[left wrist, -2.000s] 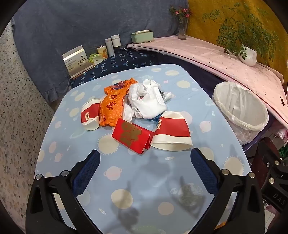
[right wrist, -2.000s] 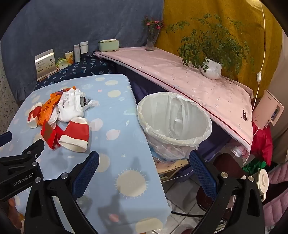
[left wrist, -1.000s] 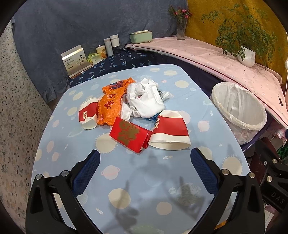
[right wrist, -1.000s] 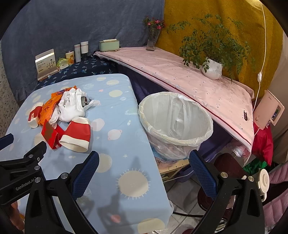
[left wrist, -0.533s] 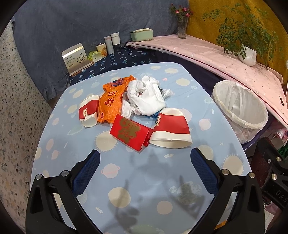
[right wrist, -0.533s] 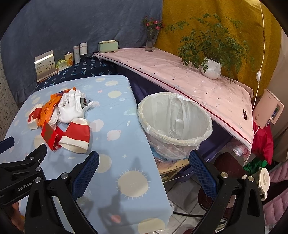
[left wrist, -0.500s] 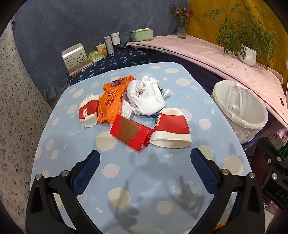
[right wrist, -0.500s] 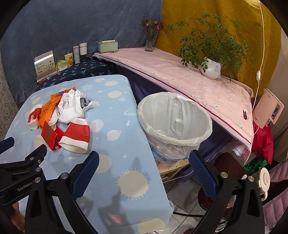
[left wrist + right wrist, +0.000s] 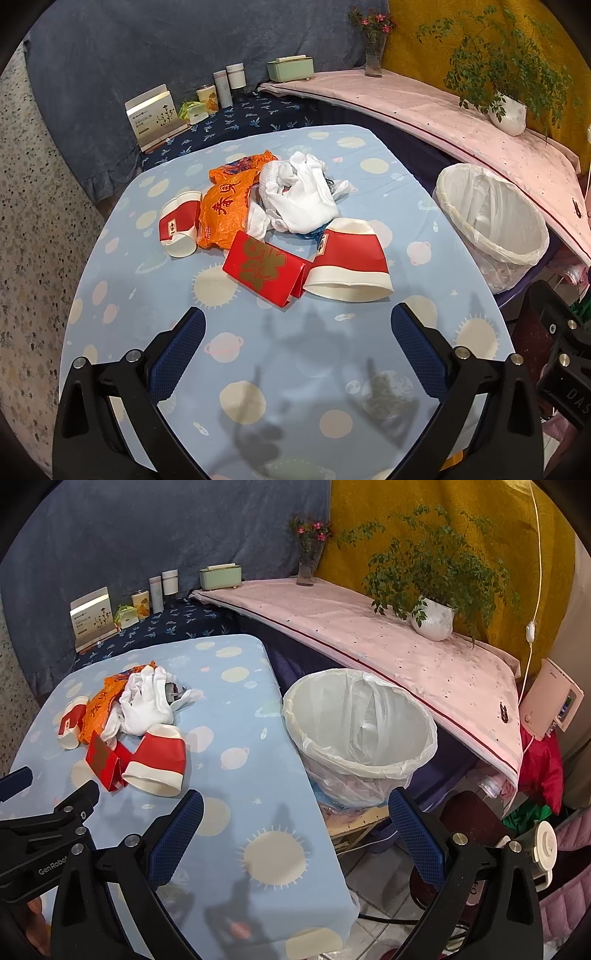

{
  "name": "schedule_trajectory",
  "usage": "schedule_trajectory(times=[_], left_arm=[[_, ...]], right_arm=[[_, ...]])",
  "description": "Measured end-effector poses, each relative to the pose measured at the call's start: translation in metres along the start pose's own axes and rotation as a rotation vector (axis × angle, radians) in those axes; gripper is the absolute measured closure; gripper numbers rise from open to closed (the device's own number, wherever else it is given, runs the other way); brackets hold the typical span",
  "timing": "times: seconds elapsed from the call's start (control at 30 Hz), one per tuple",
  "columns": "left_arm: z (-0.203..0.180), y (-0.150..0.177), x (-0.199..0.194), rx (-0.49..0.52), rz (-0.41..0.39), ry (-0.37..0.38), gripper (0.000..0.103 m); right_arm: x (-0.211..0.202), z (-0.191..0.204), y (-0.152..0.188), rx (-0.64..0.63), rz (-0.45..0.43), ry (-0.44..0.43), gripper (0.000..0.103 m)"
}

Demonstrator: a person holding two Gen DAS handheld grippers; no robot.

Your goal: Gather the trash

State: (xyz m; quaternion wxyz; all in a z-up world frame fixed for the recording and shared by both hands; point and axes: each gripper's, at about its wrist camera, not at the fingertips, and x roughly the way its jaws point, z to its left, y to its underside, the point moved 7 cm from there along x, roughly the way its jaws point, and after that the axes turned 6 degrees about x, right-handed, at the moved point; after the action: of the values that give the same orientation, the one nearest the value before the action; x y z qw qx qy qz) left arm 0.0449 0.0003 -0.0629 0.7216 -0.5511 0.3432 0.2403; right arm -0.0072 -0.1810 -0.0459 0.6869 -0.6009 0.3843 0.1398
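The trash lies in one loose heap at the middle of the desk (image 9: 258,369): a large red-and-white paper cup (image 9: 349,264) on its side nearest the camera, a folded red envelope (image 9: 264,267) touching its left flank, an orange plastic bag (image 9: 225,208) and a crumpled white cloth (image 9: 299,195) behind them, and a small paper cup (image 9: 179,229) lying at the far left of the pile. All of it looks light and easily crushed. The cups are thin-walled and probably collapse under a hard squeeze, so a pinch across the open rim or over the flattened body seems the safest hold. The bag looks slick and floppy, best gathered at a bunched fold, while the cloth is soft and may drag neighbouring pieces along. The envelope lies nearly flat, so its raised folded edge is likely the only purchase. The left gripper (image 9: 297,349) hangs above the near part of the desk, jaws wide apart and empty, with bare cloth between it and the heap. The right gripper (image 9: 295,829) is likewise spread and empty, over the desk's near right corner. The lined bin (image 9: 360,734) stands just beyond the desk's right edge, lower than the top and open, so carrying across that edge looks unobstructed; the pink-covered shelf (image 9: 369,635) behind the bin is the nearest thing to avoid.
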Motion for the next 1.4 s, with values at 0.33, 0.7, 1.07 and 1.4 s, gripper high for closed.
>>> schedule_trajectory(times=[0.33,0.7,1.07,1.4], left_arm=[[-0.0007,-0.0004,-0.0005,-0.001,0.002,0.003,0.007],[-0.0025,-0.0006,-0.0031,0.0,-0.003,0.004,0.007],[-0.0046,-0.0025,-0.0047,0.003,-0.011,0.016,0.007],[-0.0039,-0.0022,-0.0052,0.002,-0.013,0.018,0.007]], right_arm=[[0.0001,-0.0001,-0.0004,-0.001,0.0,0.007,0.007],[0.0006,-0.003,0.0002,0.007,-0.001,0.024,0.007],[0.001,-0.0054,0.0002,0.012,0.0,0.038,0.007],[0.0009,-0.0057,0.0001,0.012,0.0,0.038,0.007]])
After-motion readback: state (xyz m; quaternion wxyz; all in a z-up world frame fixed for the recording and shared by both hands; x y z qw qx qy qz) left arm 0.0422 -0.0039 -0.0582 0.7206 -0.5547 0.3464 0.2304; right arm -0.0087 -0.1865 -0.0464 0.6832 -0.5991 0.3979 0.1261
